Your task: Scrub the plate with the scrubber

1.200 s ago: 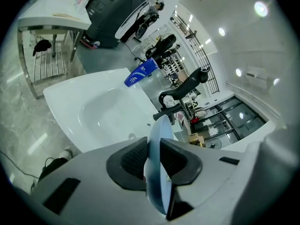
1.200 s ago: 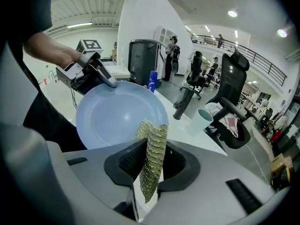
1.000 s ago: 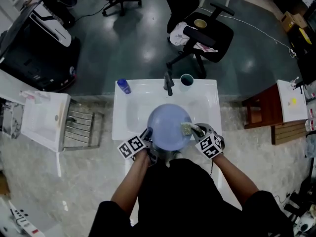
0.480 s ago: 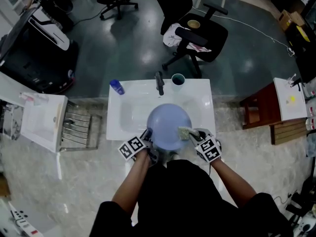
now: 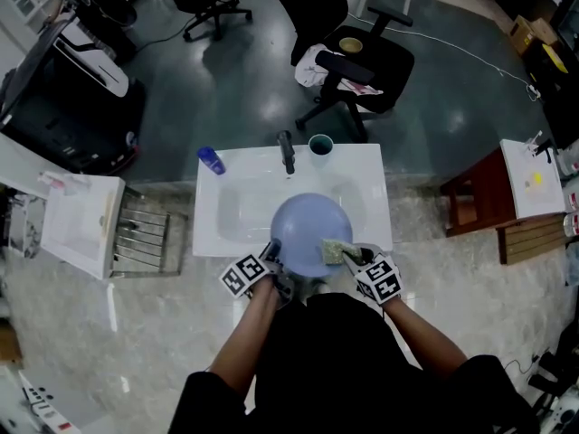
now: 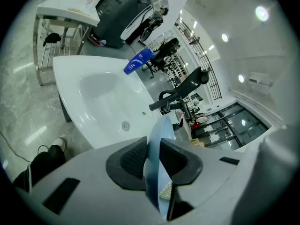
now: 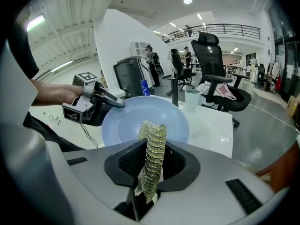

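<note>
Was a white sink unit (image 5: 366, 174) on pale marbled floor (image 5: 154, 333), w/ rounded-rect. basin (image 5: 237, 208) sunk in its top & a drain (image 6: 125, 125) in the basin's bottom. Carried a dark faucet (image 5: 286, 152) at mid back edge, a blue bottle (image 5: 211, 160) near the back-left corner, well apart from faucet, & a teal cup (image 5: 319, 145) just rt of faucet, upright on the flat rim. Shared that floor w/ a wire rack (image 5: 149, 233) just to its left; gave way behind to darker floor (image 5: 235, 89) bearing a black office chair (image 5: 366, 61).

black short-sleeved top (image 5: 336, 362), black-and-white marker cubes (image 5: 242, 275)
</note>
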Action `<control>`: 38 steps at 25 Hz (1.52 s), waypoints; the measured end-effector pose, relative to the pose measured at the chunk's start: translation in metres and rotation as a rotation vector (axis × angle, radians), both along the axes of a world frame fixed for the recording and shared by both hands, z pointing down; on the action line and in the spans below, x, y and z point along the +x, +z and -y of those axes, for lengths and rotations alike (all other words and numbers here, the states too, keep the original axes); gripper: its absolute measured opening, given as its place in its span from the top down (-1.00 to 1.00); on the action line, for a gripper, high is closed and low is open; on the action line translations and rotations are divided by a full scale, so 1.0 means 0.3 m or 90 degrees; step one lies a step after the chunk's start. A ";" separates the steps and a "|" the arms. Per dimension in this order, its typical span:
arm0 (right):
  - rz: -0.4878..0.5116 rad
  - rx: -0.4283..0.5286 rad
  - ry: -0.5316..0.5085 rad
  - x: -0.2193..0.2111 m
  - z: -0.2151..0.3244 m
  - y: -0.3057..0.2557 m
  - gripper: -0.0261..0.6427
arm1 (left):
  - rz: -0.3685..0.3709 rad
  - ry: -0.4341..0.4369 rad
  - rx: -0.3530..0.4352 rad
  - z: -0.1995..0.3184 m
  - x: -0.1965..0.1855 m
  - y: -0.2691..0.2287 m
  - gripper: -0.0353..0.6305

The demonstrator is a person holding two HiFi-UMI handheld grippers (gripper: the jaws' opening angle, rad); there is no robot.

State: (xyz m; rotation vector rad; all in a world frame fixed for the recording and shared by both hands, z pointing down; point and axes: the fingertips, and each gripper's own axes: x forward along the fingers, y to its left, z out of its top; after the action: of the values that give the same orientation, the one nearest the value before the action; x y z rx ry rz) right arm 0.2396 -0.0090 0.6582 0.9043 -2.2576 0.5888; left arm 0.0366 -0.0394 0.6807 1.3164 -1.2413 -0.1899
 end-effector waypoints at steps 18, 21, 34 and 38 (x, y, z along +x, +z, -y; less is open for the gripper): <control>0.103 -0.046 0.026 -0.142 -0.006 -0.045 0.73 | -0.008 -0.032 -0.004 0.022 -0.019 -0.010 0.69; 0.126 -0.053 0.020 -0.187 0.000 -0.055 0.73 | -0.009 -0.037 -0.013 0.018 -0.018 -0.003 0.69; 0.174 -0.093 0.034 -0.373 0.111 -0.069 0.74 | -0.022 0.003 -0.020 0.008 -0.042 0.019 0.71; 0.194 -0.105 0.022 -0.426 0.159 -0.095 0.74 | -0.018 0.016 -0.022 0.026 -0.093 0.030 0.72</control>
State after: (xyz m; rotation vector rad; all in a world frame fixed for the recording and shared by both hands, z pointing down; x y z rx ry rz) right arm 0.1117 -0.0566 0.6297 0.8163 -2.4183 0.9703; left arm 0.0086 -0.0472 0.6898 1.2946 -1.1988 -0.1674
